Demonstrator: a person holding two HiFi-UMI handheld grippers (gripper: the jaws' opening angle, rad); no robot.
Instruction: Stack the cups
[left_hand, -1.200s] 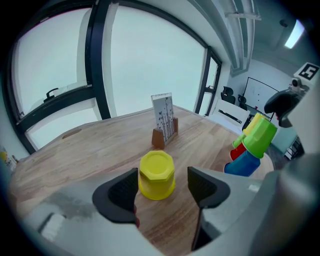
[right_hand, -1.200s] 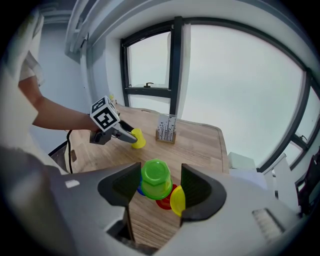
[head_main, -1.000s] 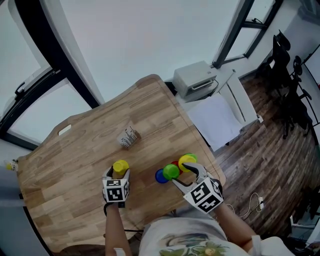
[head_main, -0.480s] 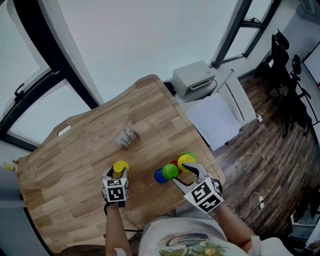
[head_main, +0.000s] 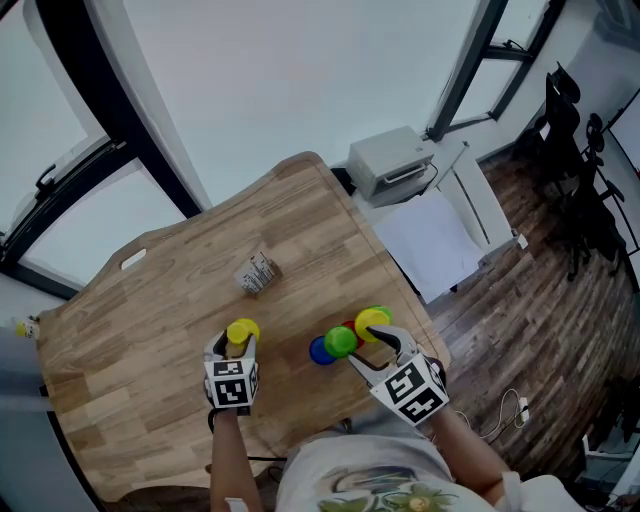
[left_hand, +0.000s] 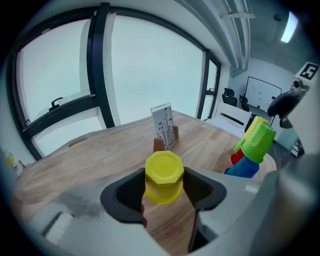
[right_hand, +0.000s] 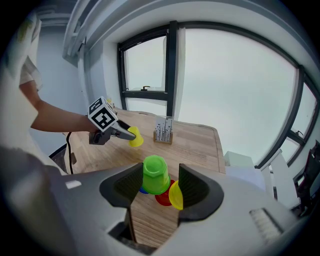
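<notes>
Yellow cup (left_hand: 164, 172), upside down on the near side of the table (head_main: 180, 300), and the left gripper (left_hand: 165, 186) has it. Its fingers (left_hand: 126, 195) have just closed in and both pads press the cup's walls.

Well apart to the right sits the cluster: a green cup (right_hand: 154, 175) leaning on a blue cup (head_main: 319, 351), with a red cup (right_hand: 163, 199) and a second yellow cup (right_hand: 176, 195) crowding in. The right gripper (right_hand: 161, 175) brackets the green one, its fingers (right_hand: 122, 185) just narrowing too. One pad meets the cup and a sliver of gap seems to remain at the other, so I'd call it not yet pinched.

To do this well, finish that squeeze squarely without nudging the second yellow cup. Then lift the held cup straight, mouth down, and centre it before lowering.

Any writing? None on the cups. The card stand's (head_main: 257, 272) print is too small to read, and the marker cube (head_main: 231, 382) shows only black squares.
</notes>
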